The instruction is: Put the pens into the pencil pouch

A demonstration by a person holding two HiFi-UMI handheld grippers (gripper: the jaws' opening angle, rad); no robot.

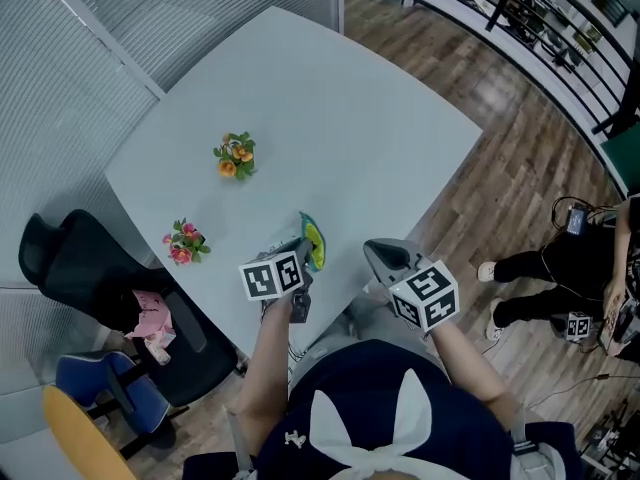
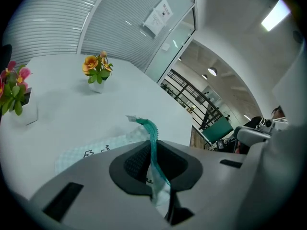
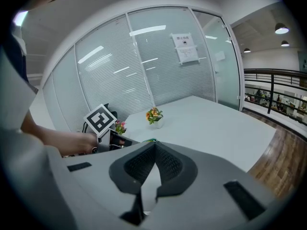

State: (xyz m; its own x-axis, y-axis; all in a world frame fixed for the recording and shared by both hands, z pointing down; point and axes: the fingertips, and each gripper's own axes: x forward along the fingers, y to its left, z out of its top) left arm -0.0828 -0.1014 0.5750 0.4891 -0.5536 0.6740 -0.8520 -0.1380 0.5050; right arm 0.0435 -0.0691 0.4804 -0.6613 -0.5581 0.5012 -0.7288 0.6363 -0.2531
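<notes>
Pinching the pencil pouch [image 2: 98,150] by its green zipper edge, your left gripper [image 2: 154,152] holds it low in the middle of the head view. Lay it flat on the table [image 1: 330,118]. Your right gripper [image 3: 153,150] is closed, empty. No pens show.

The pencil pouch [image 2: 103,150] nipped between the jaws of the left gripper [image 1: 304,242] looks like thin soft plastic, half see-through with a fine checked print. Its zipper edge [image 2: 152,138] is teal and toothed. The pads [image 2: 136,162] are black and rubber-like, with a rough dotted grain, and the shell [image 2: 96,200] around them is matt grey plastic. Ahead of the jaws, the table [image 2: 72,109] is smooth and pale.
</notes>
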